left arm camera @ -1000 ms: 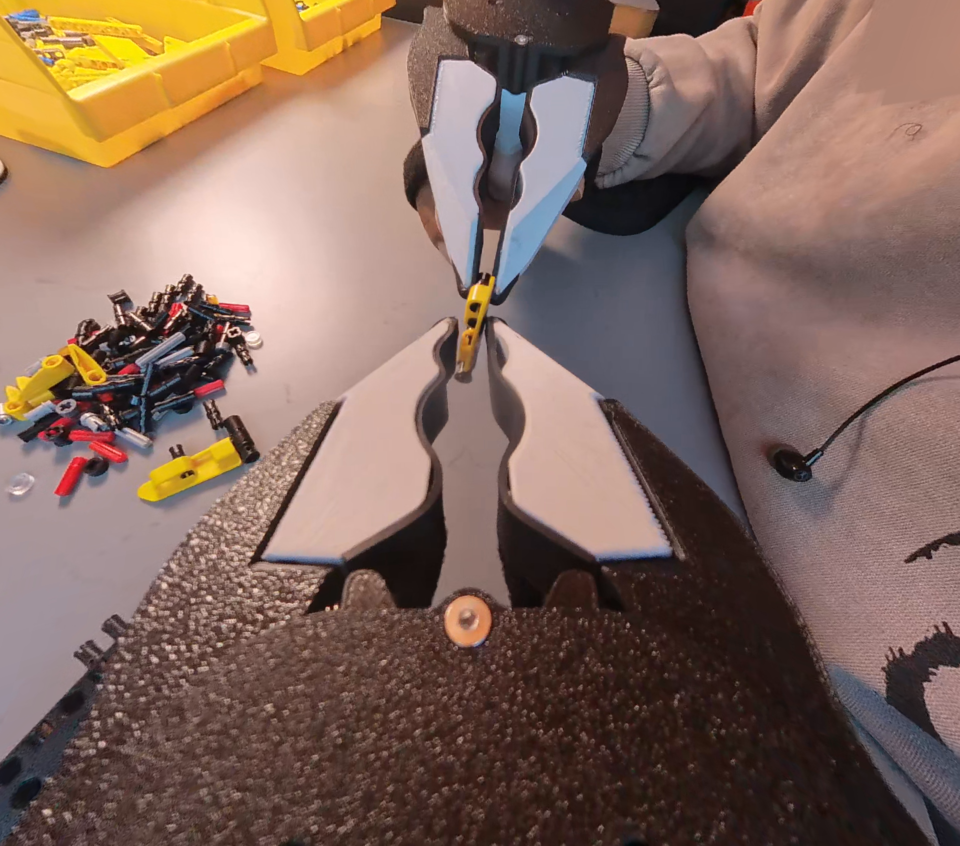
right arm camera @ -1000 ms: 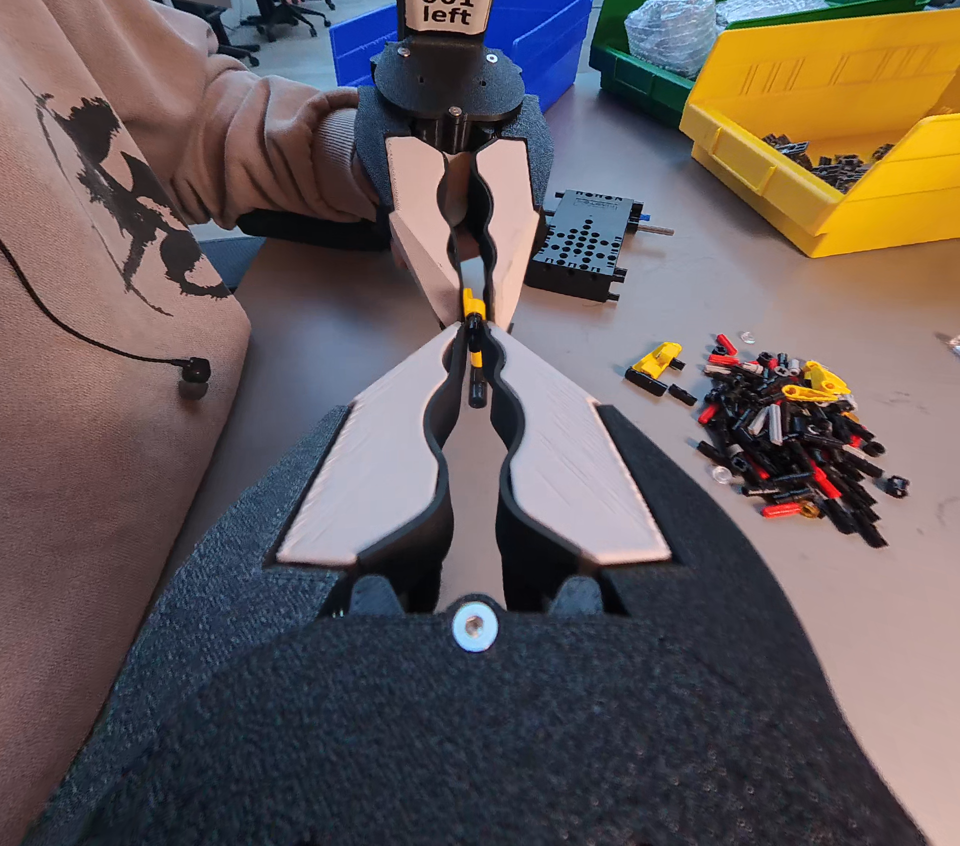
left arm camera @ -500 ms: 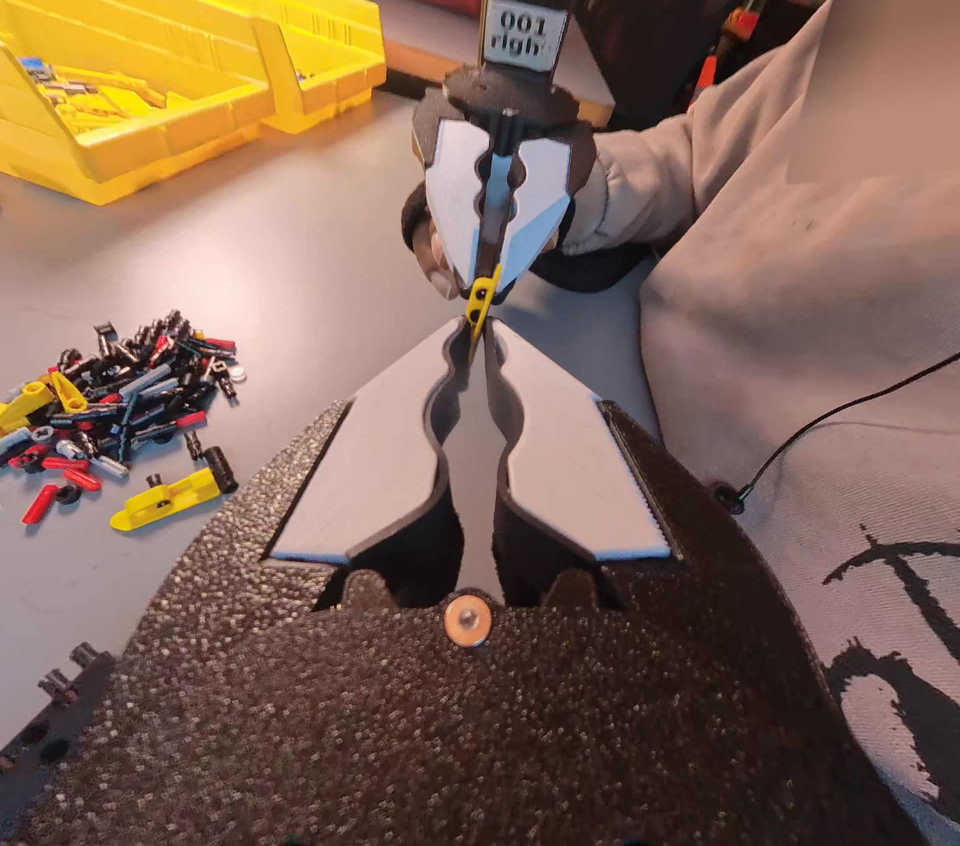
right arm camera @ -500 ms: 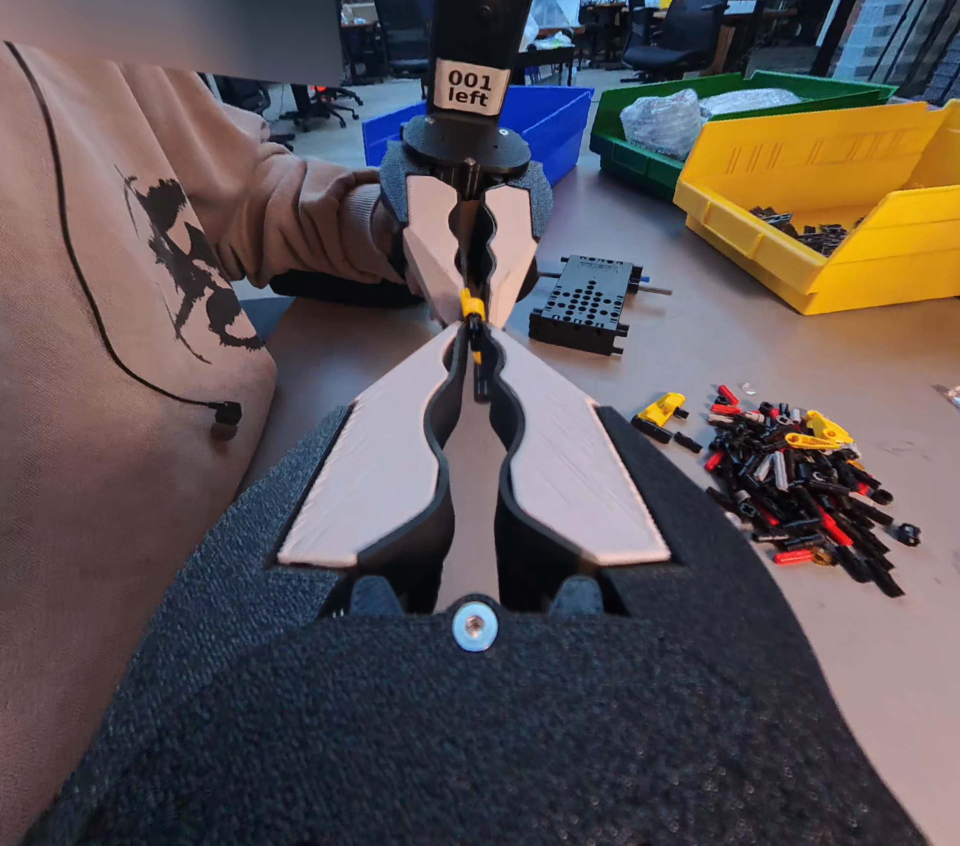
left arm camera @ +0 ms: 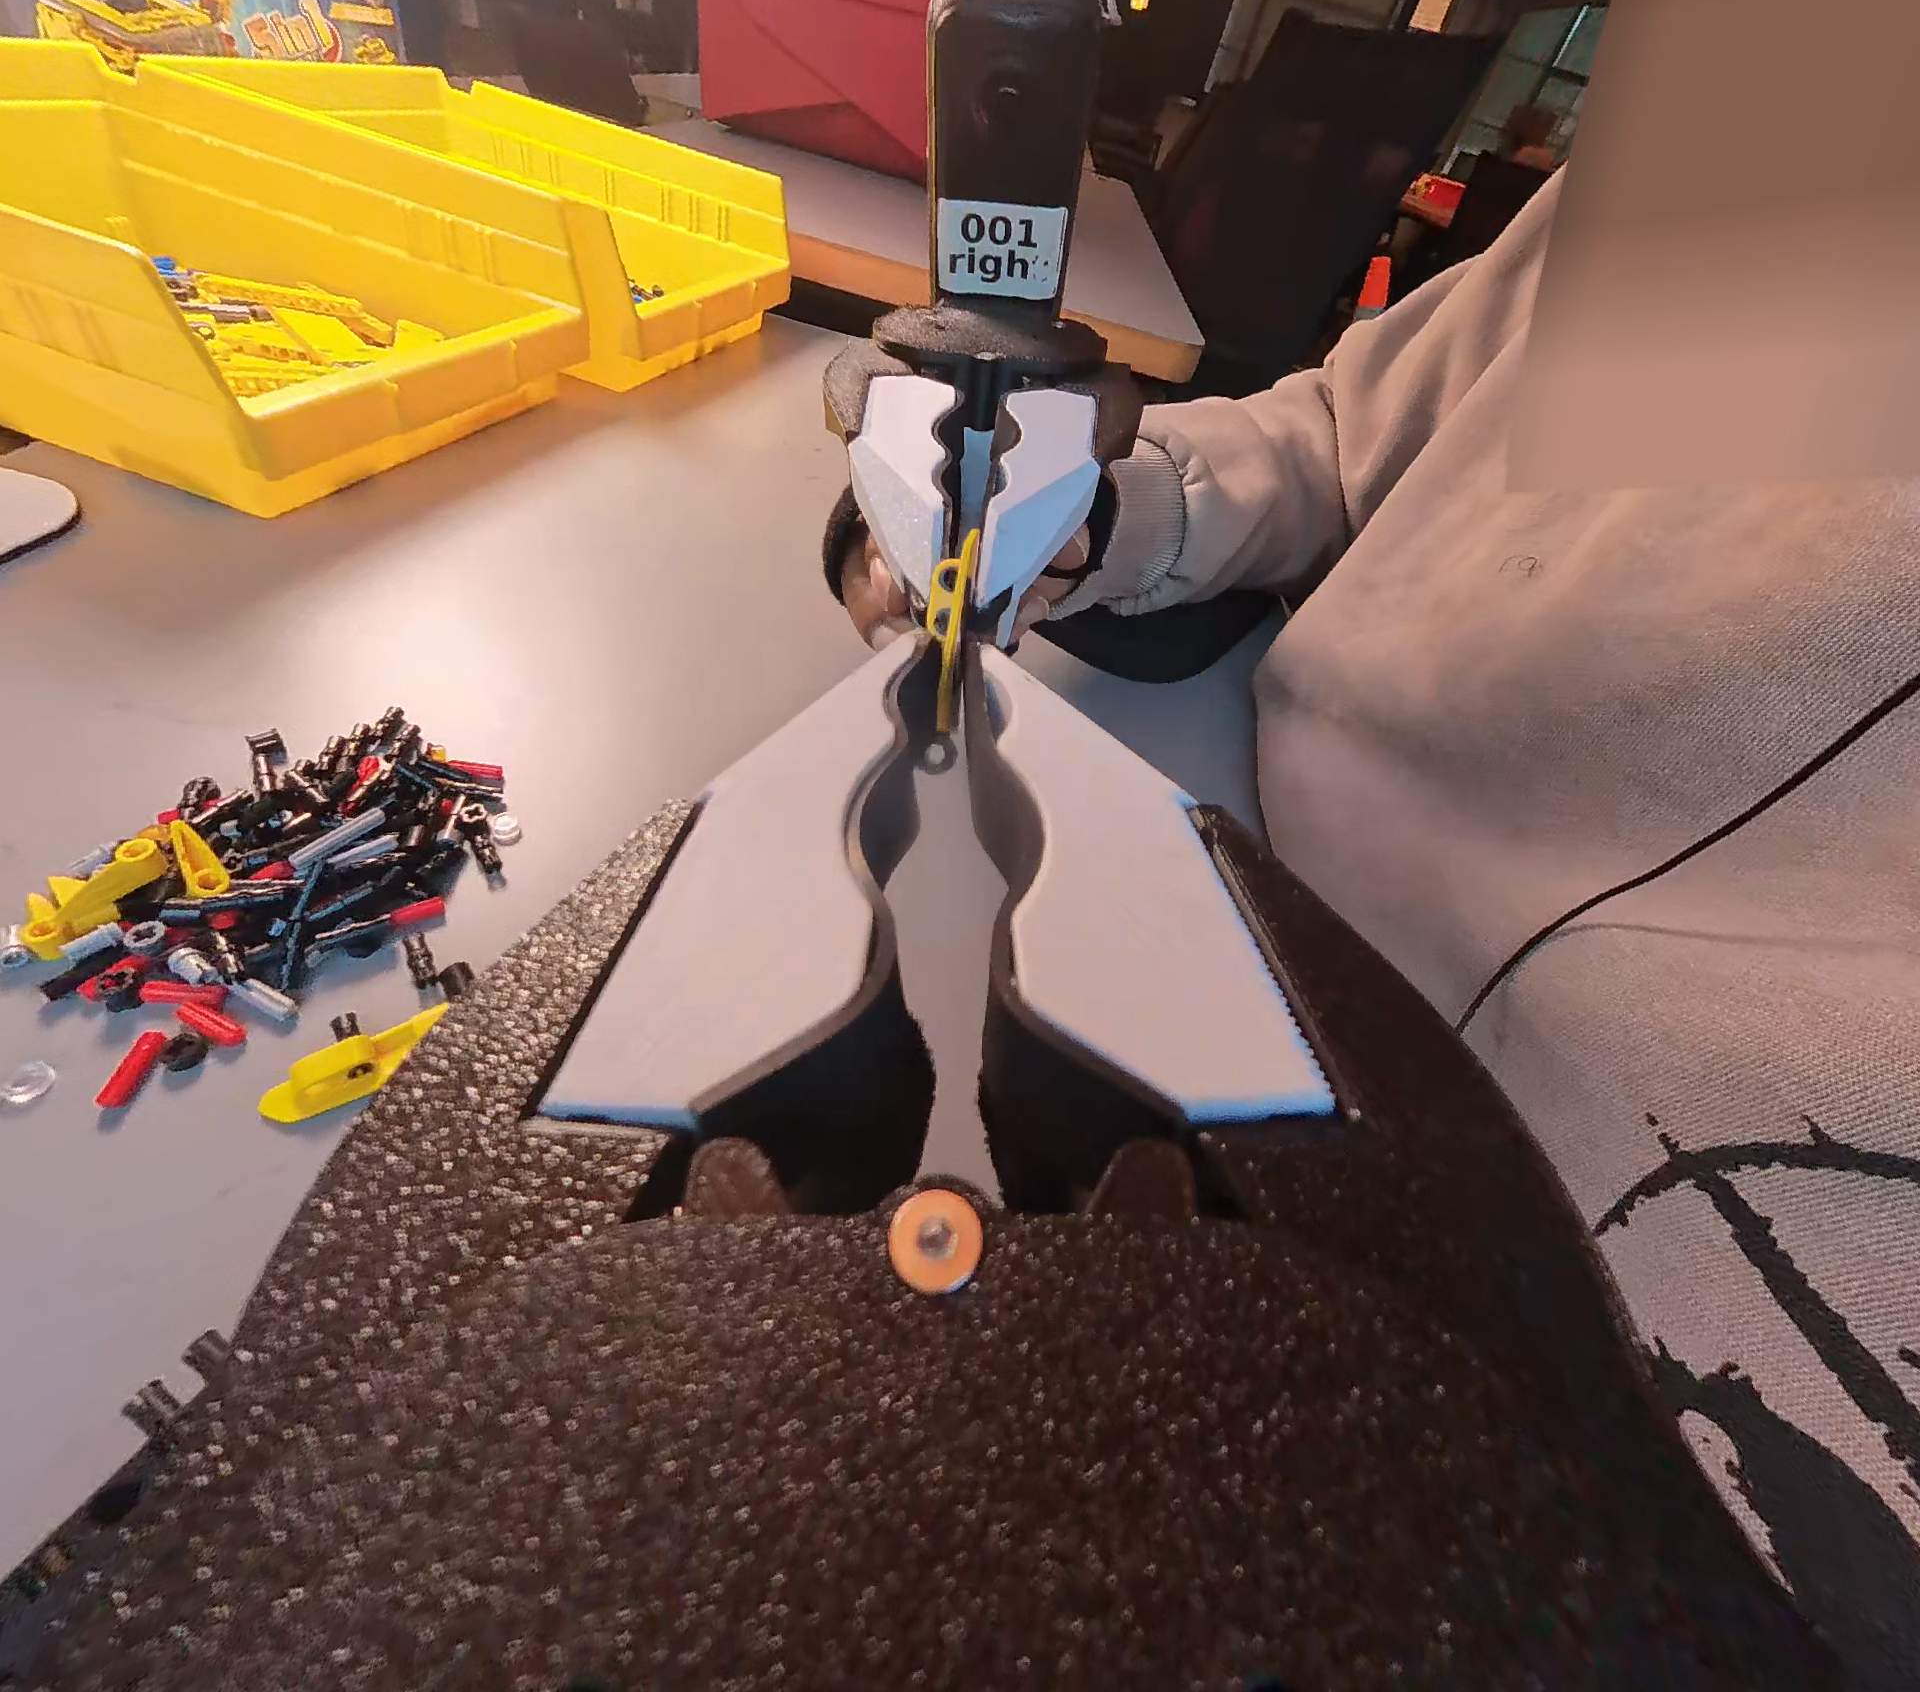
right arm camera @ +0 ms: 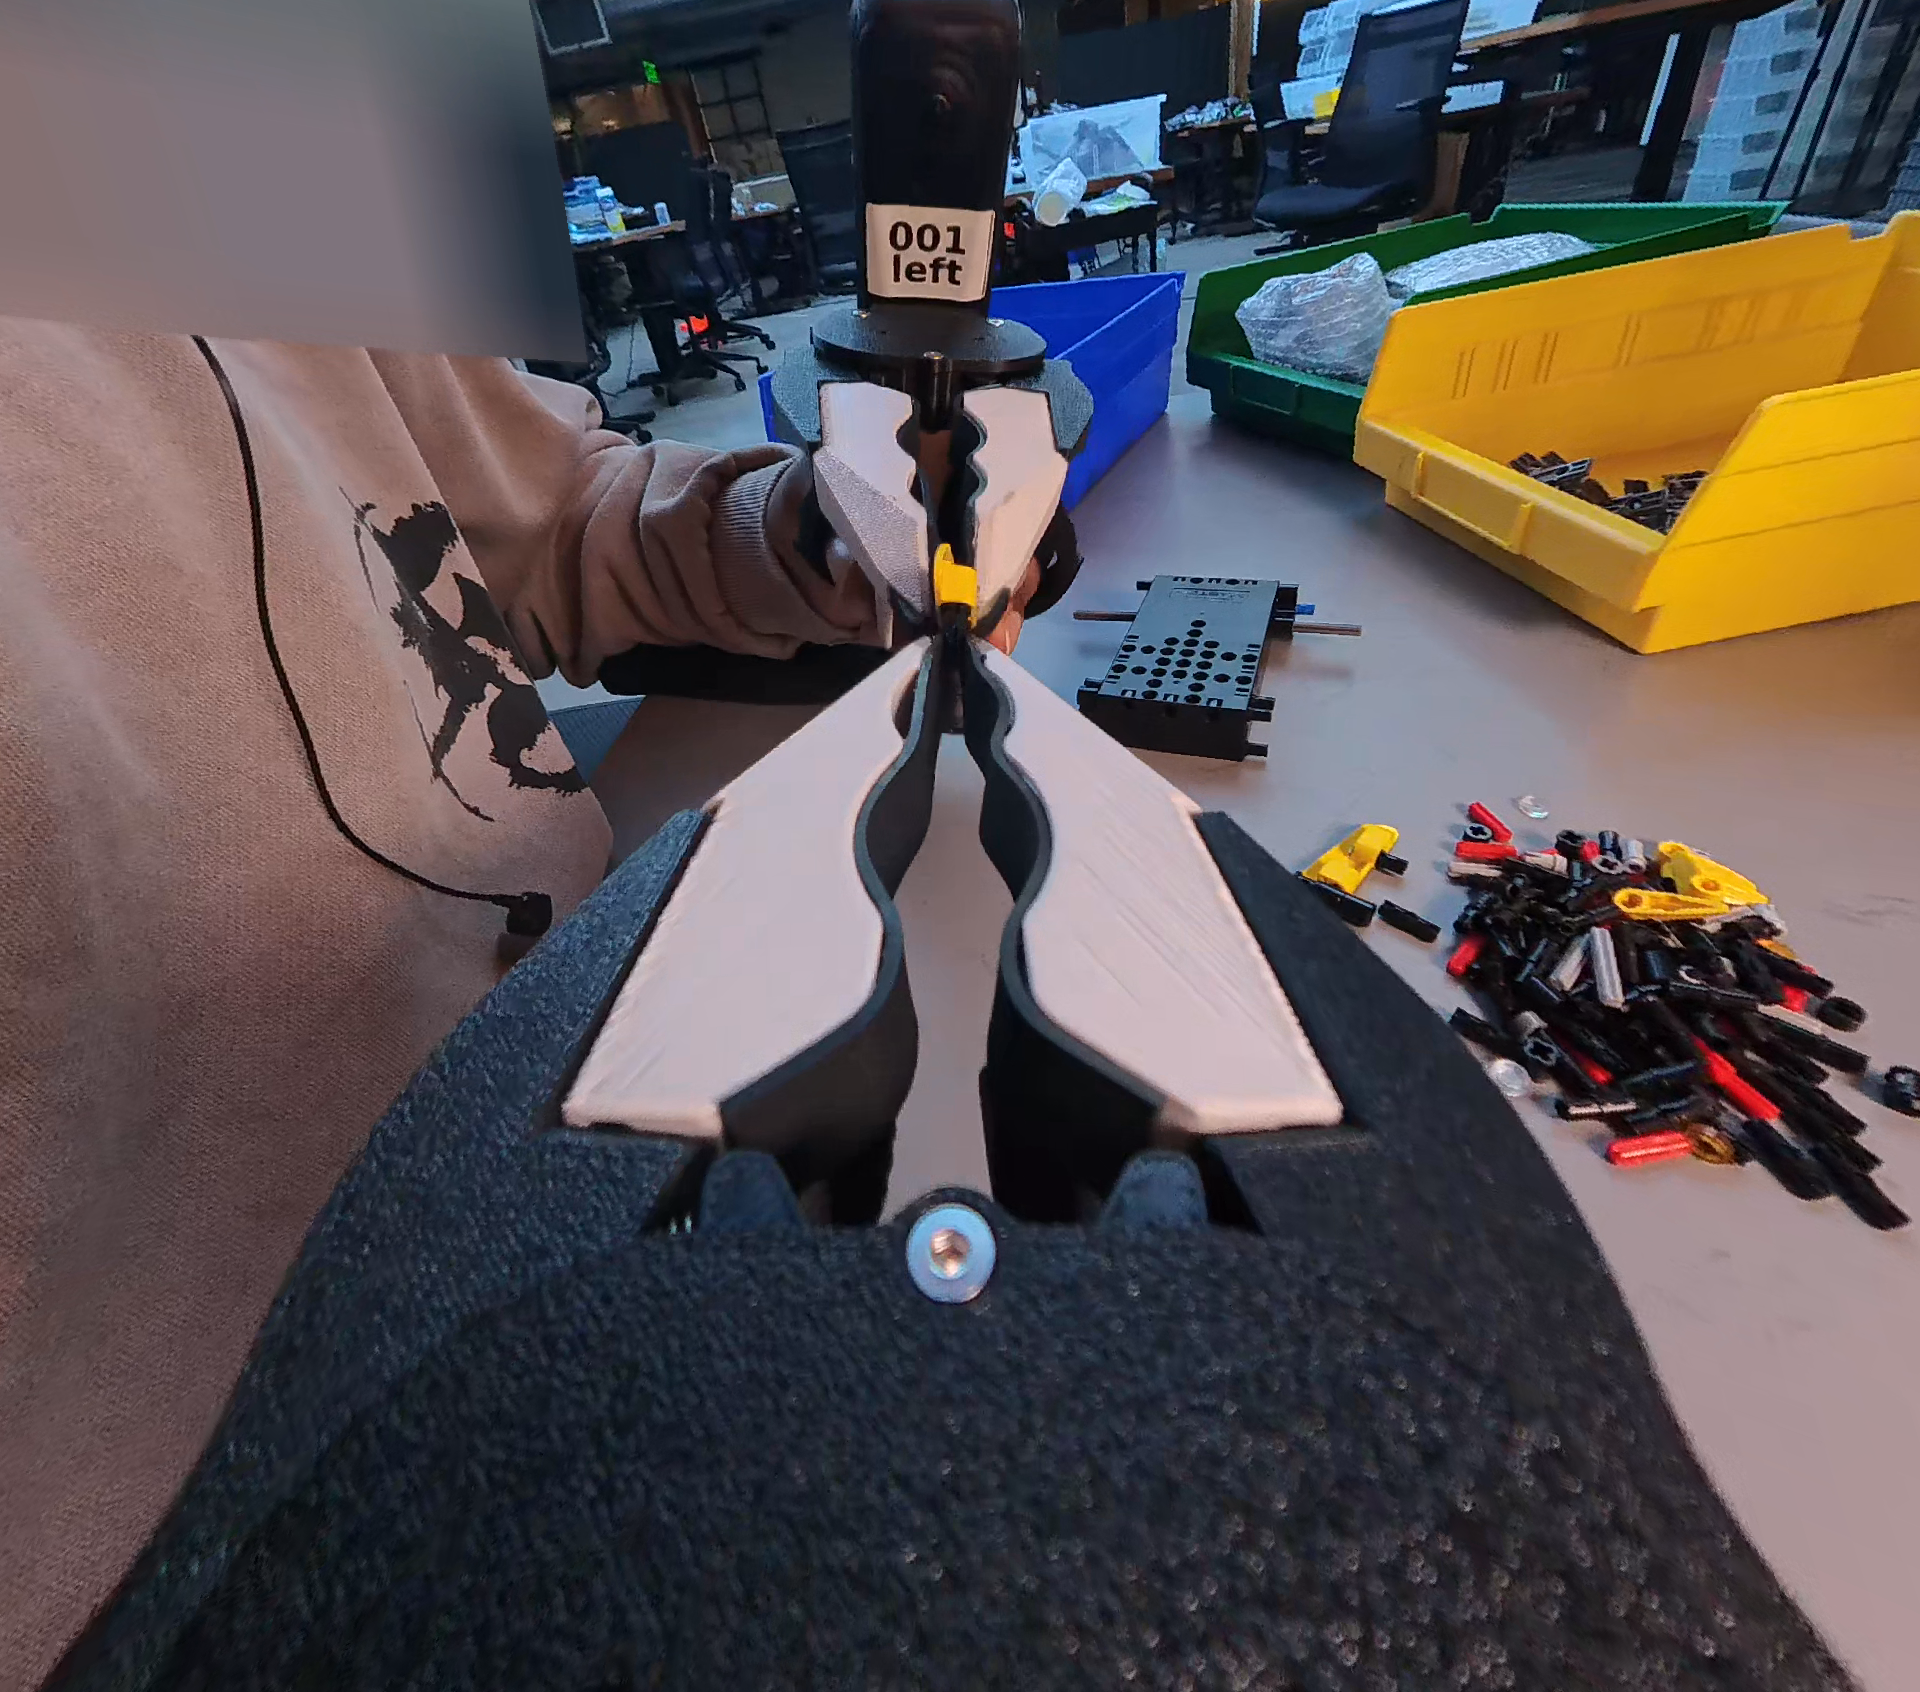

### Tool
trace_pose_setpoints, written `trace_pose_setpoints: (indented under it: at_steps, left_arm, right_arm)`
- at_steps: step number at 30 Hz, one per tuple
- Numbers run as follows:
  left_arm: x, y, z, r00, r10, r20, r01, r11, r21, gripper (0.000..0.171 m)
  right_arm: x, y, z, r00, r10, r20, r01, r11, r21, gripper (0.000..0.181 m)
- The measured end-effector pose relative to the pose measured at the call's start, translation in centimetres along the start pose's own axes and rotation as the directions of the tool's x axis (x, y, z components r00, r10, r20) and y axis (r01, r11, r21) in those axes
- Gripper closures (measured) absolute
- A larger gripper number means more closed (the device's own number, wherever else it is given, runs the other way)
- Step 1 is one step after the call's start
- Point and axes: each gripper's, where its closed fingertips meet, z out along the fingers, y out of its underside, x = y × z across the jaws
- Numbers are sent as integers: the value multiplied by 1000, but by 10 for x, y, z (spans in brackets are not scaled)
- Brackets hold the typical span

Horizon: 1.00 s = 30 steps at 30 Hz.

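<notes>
At the far left of the left wrist view a heap of small plastic pins (left arm camera: 281, 853) in black, red and grey lies on the grey table (left arm camera: 582, 603), with a loose yellow wedge piece (left arm camera: 348, 1066) just below it and yellow bins (left arm camera: 343, 333) in the upper left.

At the centre of that frame the left gripper (left arm camera: 943, 666) is closed on the lower end of a thin yellow strip with holes (left arm camera: 951, 634). Directly above it the right gripper (left arm camera: 961, 603) points back toward the camera, its jaws pinched on the strip's upper end. The strip hangs in the air between the two tips, above the table.

In the right wrist view the same meeting sits at centre. A yellow part and a black pin meet there, and which tip holds which I cannot tell. A black plate with holes (right arm camera: 1184, 666) lies just to the right, the pin heap in the lower right.

The strip looks light, stiff and smooth, so it could twist or slip out. A hold across its flat faces near an end seems safest.
</notes>
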Motion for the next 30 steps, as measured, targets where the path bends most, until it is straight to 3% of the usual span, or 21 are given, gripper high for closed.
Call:
trace_pose_setpoints:
  at_steps: [1,2,3,4,6,10,13,15,20,25,30]
  left_arm:
    - [0,-6,-3,1000,-10,-5,11,999,37,171]
    - [-11,-26,-20,998,-47,32,42,987,155,171]
    - [-28,-45,-49,993,-88,83,64,965,255,171]
    - [-39,-53,-69,986,-73,152,27,958,287,171]
    - [-34,-42,-68,985,-21,169,-16,976,217,171]
    - [-25,-33,-50,995,-63,74,47,980,196,171]
    - [-20,-23,-37,996,-85,21,80,982,173,171]
    - [-14,-20,-29,995,-101,-25,104,980,169,171]
    - [-8,-14,-21,995,-92,-50,98,984,146,171]
    - [-9,5,-15,997,-68,-34,69,997,21,170]
    - [-10,25,-13,998,52,17,-50,990,-132,161]
  right_arm:
    - [2,1,-1,1000,1,-11,-1,1000,-4,180]
    - [6,7,-5,1000,-4,-27,3,1000,-30,181]
    - [16,13,-15,998,17,-68,-19,999,-35,181]
    - [22,18,-23,995,49,-89,-52,998,-34,181]
    - [25,21,-20,992,15,-124,-25,997,-72,181]
    - [31,14,-2,992,9,-125,-18,997,-77,181]
    - [22,-7,14,997,16,-76,-19,999,-35,162]
    - [16,-21,22,998,33,-50,-33,999,4,164]
    - [13,-19,25,999,35,-32,-35,999,-12,175]
    - [12,-6,21,999,-26,-20,24,992,-121,176]
    - [6,12,22,995,-95,2,93,960,-266,176]
